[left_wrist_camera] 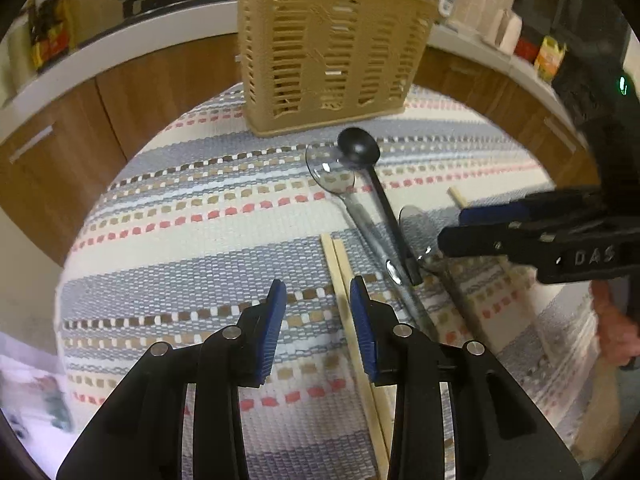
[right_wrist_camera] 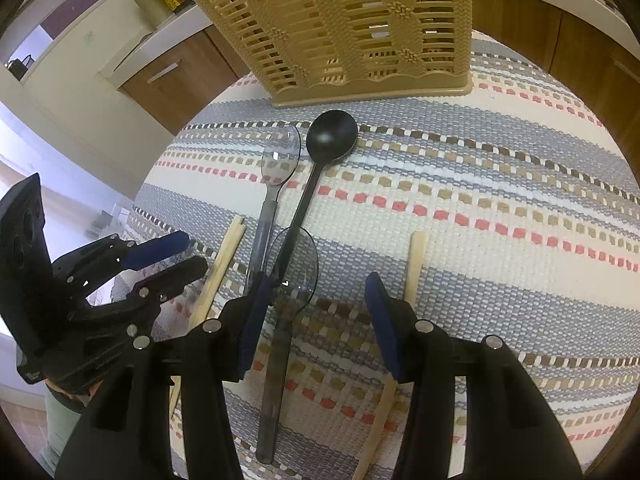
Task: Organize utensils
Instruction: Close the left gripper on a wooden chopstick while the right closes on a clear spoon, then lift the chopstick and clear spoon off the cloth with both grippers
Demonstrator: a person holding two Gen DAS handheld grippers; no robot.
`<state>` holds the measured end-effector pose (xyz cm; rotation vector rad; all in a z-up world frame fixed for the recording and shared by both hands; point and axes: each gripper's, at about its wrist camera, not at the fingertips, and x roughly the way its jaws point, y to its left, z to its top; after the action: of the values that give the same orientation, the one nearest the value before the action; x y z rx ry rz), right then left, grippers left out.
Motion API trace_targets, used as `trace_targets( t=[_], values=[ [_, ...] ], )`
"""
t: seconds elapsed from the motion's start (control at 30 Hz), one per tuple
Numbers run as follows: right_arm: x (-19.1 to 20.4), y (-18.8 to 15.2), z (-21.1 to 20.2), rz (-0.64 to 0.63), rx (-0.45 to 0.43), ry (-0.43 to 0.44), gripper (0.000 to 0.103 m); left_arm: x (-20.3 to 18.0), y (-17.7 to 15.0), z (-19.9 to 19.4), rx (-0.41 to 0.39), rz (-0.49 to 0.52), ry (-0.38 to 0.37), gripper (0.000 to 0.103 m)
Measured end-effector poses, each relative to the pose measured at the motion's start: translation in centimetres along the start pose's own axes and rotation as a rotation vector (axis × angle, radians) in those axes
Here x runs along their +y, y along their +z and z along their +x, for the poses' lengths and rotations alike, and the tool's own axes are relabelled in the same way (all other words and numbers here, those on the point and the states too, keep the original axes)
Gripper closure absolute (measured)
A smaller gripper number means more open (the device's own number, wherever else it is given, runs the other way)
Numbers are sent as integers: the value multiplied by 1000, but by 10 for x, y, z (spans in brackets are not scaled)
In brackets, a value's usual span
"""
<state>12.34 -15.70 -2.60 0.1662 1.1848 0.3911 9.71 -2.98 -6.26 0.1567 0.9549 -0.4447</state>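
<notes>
A round desk [right_wrist_camera: 500, 152] covered by a striped woven cloth fills both wrist views. At its 12 o'clock edge stands a tan slatted utensil basket [right_wrist_camera: 344, 28], upright, with wooden cabinets [left_wrist_camera: 60, 168] and a white countertop [left_wrist_camera: 132, 36] behind it.

Just in front of the basket lie the utensils. A black ladle [right_wrist_camera: 332, 136] rests with its bowl toward 12 o'clock and its handle running back toward 6 o'clock. Just beside it at 9 o'clock lies a clear spoon [right_wrist_camera: 280, 156] with a grey handle. A second clear spoon [right_wrist_camera: 296, 268] lies nearer, its bowl overlapping the ladle's handle.

The left tongs [left_wrist_camera: 318, 292] are spread, hovering above the cloth with nothing between their blue pads; a pair of wooden chopsticks [left_wrist_camera: 340, 280] lies under them, passing close by the right-hand pad. The right tongs [right_wrist_camera: 316, 288] are also spread wide, and the second clear spoon's bowl and handle lie between the pads, nearer the one at 9 o'clock; whether it touches that pad I cannot tell.

A single chopstick [right_wrist_camera: 414, 264] lies at 3 o'clock of the right tongs.
</notes>
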Motion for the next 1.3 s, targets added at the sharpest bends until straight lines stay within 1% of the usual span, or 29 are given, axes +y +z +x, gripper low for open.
trace_targets(
  t=[0.13, 0.27, 0.4, 0.43, 0.47, 0.5, 0.57, 0.67, 0.73, 0.77, 0.83, 0.87, 0.9, 0.93, 0.97, 1.0, 1.07, 1.13, 1.23, 1.3],
  values=[
    [-5, -1, 0, 3, 2, -1, 57, -13, -1, 5, 9, 58, 63, 72],
    [-3, -1, 3, 5, 13, -1, 57, -11, 3, 6, 25, 47, 57, 72],
    [7, 2, 8, -3, 21, 1, 57, -8, 10, 11, 65, 34, 54, 72],
    [9, 2, 9, -3, 25, -2, 57, -7, 11, 12, 69, 37, 46, 75],
    [11, 3, 10, 0, 33, -8, 57, -7, 11, 12, 73, 41, 38, 83],
    [12, 4, 11, 3, 36, -12, 57, -8, 11, 12, 78, 47, 34, 95],
    [13, 5, 12, 12, 37, -21, 57, -6, 9, 11, 82, 47, 44, 97],
    [18, 8, 15, 18, 31, -58, 57, 1, 6, 8, 73, 27, 59, 99],
    [23, 9, 18, 10, 26, -88, 57, 8, 6, 6, 64, -4, 66, 99],
    [27, 9, 20, 1, 26, -111, 57, 14, 5, 4, 56, -27, 69, 102],
    [34, 9, 23, -22, 21, -162, 58, 24, 5, 2, 50, -66, 75, 103],
    [36, 8, 24, -35, 19, -190, 65, 30, 5, 1, 48, -88, 82, 103],
    [40, 7, 26, -54, 17, -225, 70, 33, 4, 0, 46, -103, 81, 103],
    [44, 7, 27, -74, 15, -247, 71, 39, 3, -1, 45, -129, 72, 103],
    [46, 7, 27, -83, 17, -252, 73, 43, 3, -1, 45, -146, 62, 103],
    [48, 7, 28, -93, 20, -266, 73, 49, 2, -1, 47, -173, 38, 103],
    [49, 6, 27, -106, 14, -286, 73, 53, 0, -1, 49, -194, 11, 103],
    [43, 7, 24, -97, 11, -290, 73, 57, -1, -3, 55, -202, -30, 103],
    [22, 12, 16, -56, 8, -293, 73, 56, 0, -4, 63, -198, -87, 103],
    [13, 15, 15, -43, 15, -287, 73, 53, 4, -5, 71, -175, -83, 102]
  ],
)
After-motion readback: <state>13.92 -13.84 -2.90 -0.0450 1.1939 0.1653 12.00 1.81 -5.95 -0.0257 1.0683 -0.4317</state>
